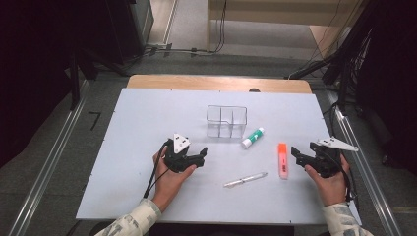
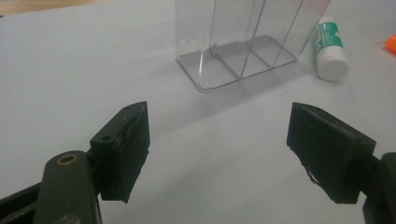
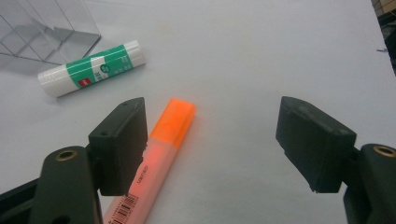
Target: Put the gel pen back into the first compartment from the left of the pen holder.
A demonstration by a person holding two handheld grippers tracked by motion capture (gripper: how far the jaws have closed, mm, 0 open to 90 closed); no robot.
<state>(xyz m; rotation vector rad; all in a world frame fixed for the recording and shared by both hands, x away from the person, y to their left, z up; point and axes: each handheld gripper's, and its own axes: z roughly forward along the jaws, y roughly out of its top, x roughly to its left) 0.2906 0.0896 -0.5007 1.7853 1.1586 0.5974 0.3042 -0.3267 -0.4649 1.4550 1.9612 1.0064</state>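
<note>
Highlighter [image 3: 161, 154] lies lengthwise up the lower left of the right gripper view, beside the left jaw of the wide-open, empty right gripper [image 3: 219, 149], the nearer hand.

"UNITED" on highlighter [image 3: 159, 154] barrel

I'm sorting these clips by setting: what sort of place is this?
Probably a lab or recording workspace, not a home: a white table on bare grey floor, flanked by metal rails, with cables trailing behind. On it lies only stationery and a clear organizer.
</note>
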